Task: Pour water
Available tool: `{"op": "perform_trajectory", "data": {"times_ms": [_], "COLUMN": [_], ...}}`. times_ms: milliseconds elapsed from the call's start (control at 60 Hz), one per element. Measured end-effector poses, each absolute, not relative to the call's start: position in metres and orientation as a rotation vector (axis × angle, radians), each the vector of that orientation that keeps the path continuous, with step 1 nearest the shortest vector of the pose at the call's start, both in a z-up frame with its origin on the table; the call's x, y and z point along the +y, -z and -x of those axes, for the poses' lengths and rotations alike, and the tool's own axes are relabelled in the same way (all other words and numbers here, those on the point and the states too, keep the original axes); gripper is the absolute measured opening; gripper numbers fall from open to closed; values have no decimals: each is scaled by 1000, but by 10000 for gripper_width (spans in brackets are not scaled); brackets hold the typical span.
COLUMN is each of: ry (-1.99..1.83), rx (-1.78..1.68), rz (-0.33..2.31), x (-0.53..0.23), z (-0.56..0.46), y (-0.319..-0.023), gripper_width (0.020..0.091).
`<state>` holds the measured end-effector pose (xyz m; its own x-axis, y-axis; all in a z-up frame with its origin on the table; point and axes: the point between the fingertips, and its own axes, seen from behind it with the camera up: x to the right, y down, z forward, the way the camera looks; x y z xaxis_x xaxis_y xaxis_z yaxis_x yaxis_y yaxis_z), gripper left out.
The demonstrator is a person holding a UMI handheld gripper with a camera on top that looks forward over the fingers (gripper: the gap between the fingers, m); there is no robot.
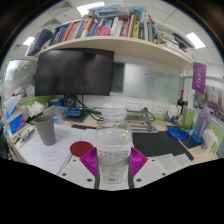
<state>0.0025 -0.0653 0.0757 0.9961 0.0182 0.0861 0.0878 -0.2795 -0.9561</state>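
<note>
A clear plastic water bottle (113,145) with a white cap stands upright between my fingers, held above the desk. My gripper (113,163) is shut on it, with the magenta pads (91,160) pressing on both its sides. A grey cup (46,130) stands on the white desk (60,160) beyond my fingers to the left. A round red lid or coaster (81,149) lies on the desk just left of the bottle.
A dark monitor (75,72) stands at the back of the desk under a shelf of books (110,28). A black mat (160,144) lies to the right. Blue boxes (182,134) and clutter sit at the right; papers and items crowd the left edge.
</note>
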Motion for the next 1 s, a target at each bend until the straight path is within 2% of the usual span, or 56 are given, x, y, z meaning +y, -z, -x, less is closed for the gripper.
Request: {"op": "perform_trajectory", "data": {"times_ms": [183,317,567,783,1000], "ry": [224,432,844,1166,1362], "rx": [-250,-546,-1156,-1530,-1738], "rz": [1867,1854,1634,1427,1286], "x": [-47,-24,15,35,50], "z": [19,48,106,129,137], "y": [-112,-131,-163,-165,-158], "gripper_width": [384,385,384,383,383]}}
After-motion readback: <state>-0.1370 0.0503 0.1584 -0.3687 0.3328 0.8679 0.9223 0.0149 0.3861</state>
